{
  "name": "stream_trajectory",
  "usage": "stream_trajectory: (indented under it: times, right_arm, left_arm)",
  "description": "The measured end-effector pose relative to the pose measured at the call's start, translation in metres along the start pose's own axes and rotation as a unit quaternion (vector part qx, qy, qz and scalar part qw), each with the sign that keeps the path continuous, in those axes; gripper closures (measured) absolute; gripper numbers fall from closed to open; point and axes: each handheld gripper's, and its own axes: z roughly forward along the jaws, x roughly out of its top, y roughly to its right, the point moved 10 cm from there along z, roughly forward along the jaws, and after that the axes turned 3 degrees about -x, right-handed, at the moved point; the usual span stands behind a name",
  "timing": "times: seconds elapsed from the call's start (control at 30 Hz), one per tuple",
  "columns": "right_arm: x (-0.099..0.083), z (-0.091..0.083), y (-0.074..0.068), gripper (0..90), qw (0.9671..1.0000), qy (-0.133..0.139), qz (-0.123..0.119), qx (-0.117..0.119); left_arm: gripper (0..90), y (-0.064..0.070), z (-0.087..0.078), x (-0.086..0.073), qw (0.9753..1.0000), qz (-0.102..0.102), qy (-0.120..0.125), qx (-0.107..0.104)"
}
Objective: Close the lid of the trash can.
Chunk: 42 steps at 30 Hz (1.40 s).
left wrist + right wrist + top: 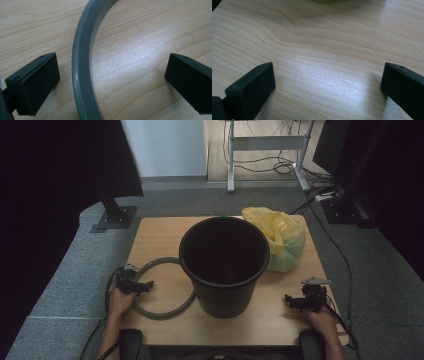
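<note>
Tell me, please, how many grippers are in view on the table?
2. The left gripper is open astride the grey ring, left of the black bin; the right gripper is open over bare wood at the table's right edge.

One black bin (224, 265), one grey ring (162, 312), one yellow bag (280, 237), two hand-held grippers.

High view overhead, facing forward-down; gripper views close above table (160, 240), sharing its wood

An office or lab space is being shown: grey carpet (165, 200), a metal desk frame (267, 142) with trailing cables (280, 167), and black curtains (60, 165) surrounding a wooden table (160, 235).
</note>
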Motion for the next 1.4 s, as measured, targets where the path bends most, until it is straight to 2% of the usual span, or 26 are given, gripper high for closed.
stream_trajectory:
  times: [0.33,0.5,0.57,0.73,0.83,0.97,1.1,1.3,1.4]
  right_arm:
    - [0.0,0.0,0.0,0.0,1.0,0.0,-0.001,0.001]
    - [0.0,0.0,-0.001,0.0,1.0,0.001,-0.001,0.001]
    - [0.0,0.0,-0.001,0.0,1.0,0.001,-0.002,0.002]
    - [-0.001,-0.001,-0.001,0.0,1.0,0.0,-0.003,0.003]
    - [-0.001,-0.001,-0.002,0.0,1.0,0.0,-0.004,0.004]
    - [-0.001,-0.001,-0.002,0.0,1.0,-0.001,-0.005,0.006]
    - [-0.001,-0.001,-0.002,0.0,1.0,0.0,-0.005,0.006]
    - [-0.001,-0.001,-0.002,0.0,1.0,-0.001,-0.005,0.006]
    - [-0.001,-0.001,-0.002,0.0,1.0,0.0,-0.004,0.005]
  left_arm:
    - [0.0,0.0,0.0,-0.001,1.0,-0.003,0.004,0.004]
    - [3.5,-0.003,-0.003,0.0,0.9995,-0.022,0.014,0.019]
    - [8.9,-0.005,-0.006,0.0,0.9992,-0.025,0.022,0.022]
    - [37.2,-0.006,-0.011,0.0,0.9989,-0.024,0.034,0.021]
    - [44.5,-0.008,-0.012,0.0,0.9988,-0.026,0.034,0.022]
    - [62.7,-0.014,-0.016,-0.001,0.998,-0.044,0.034,0.031]
    - [74.5,-0.017,-0.017,-0.002,0.9975,-0.052,0.027,0.039]
    - [77.4,-0.017,-0.017,-0.001,0.9978,-0.042,0.015,0.048]
    - [78.0,-0.018,-0.018,-0.001,0.9977,-0.056,0.014,0.037]
